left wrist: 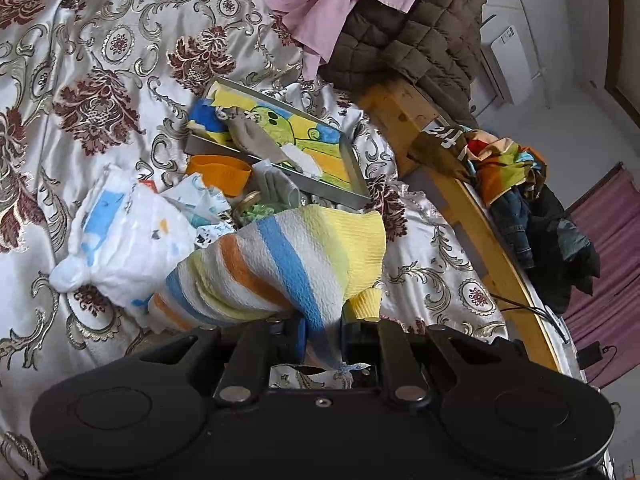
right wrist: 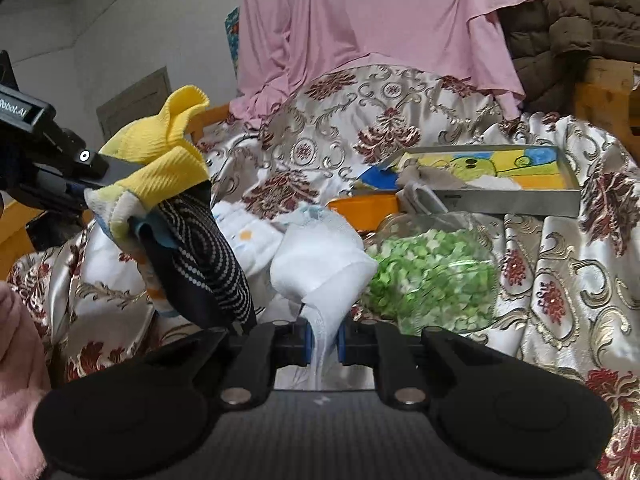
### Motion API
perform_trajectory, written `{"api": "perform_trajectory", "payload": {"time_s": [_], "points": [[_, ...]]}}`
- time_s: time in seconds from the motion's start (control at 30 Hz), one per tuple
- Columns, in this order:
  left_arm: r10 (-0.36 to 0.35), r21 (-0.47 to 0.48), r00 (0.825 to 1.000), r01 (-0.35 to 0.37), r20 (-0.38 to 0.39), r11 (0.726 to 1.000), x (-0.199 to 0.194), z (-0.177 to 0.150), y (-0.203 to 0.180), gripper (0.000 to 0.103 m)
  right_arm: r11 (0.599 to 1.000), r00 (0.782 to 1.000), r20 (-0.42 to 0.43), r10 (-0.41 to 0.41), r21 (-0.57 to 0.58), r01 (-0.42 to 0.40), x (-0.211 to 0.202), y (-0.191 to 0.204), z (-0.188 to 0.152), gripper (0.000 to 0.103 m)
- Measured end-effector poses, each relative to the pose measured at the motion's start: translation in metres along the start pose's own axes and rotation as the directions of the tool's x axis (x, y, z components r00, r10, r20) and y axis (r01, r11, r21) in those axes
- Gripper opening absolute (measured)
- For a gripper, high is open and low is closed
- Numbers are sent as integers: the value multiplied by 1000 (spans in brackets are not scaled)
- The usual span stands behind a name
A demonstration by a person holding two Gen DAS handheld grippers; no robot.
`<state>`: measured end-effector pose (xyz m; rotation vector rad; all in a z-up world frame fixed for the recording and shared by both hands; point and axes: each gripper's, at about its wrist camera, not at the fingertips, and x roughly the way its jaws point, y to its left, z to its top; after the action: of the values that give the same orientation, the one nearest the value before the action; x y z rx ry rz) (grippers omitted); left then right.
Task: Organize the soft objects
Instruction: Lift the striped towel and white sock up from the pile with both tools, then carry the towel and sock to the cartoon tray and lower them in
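Observation:
My left gripper (left wrist: 322, 334) is shut on a crinkled cloth striped yellow, blue, orange and white (left wrist: 280, 264), which is lifted above the bed. The right wrist view shows that same left gripper (right wrist: 94, 178) at the left with the yellow end of the striped cloth (right wrist: 168, 152) bunched over its fingers. A dark dotted fabric (right wrist: 204, 260) hangs below it. My right gripper (right wrist: 324, 346) is shut on a white cloth with small prints (right wrist: 324, 260), pulled up into a peak. The same white cloth (left wrist: 128, 240) lies left of the striped one.
A patterned satin bedspread (left wrist: 100, 80) covers the bed. On it lie a metal-framed painting (right wrist: 500, 184), an orange cup (left wrist: 218, 172) and a glass jar of green pieces (right wrist: 432, 276). A pink garment (right wrist: 360, 20) and brown quilted jacket (left wrist: 420, 28) hang behind. Clothes (left wrist: 520, 184) pile on the wooden bed rail.

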<state>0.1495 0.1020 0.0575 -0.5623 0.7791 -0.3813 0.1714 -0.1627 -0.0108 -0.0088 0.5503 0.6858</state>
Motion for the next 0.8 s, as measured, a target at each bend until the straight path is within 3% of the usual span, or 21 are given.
{"api": "perform_trajectory", "payload": {"time_s": [0.37,0.5,0.6,0.73,0.8], "points": [[-2,-3,997,2,-75,1000,19,1,7,24,1000,999,27,-29,13,29,-11,-7,2,13],[18,36,996,-15,-83,999,23,-4,7,15,999,999,25,-33,15,33,-9,-9,2,13],[40,44,996,-36,-81,998,25,-4,9,14,999,999,25,-36,16,36,-9,-9,2,13],[-10,33,999,11,-49,999,18,2,6,15,999,999,30,-36,19,35,-11,-9,3,13],[23,49,998,-20,-64,999,18,4,2,14,999,999,33,-33,22,32,-11,-10,4,13]]}}
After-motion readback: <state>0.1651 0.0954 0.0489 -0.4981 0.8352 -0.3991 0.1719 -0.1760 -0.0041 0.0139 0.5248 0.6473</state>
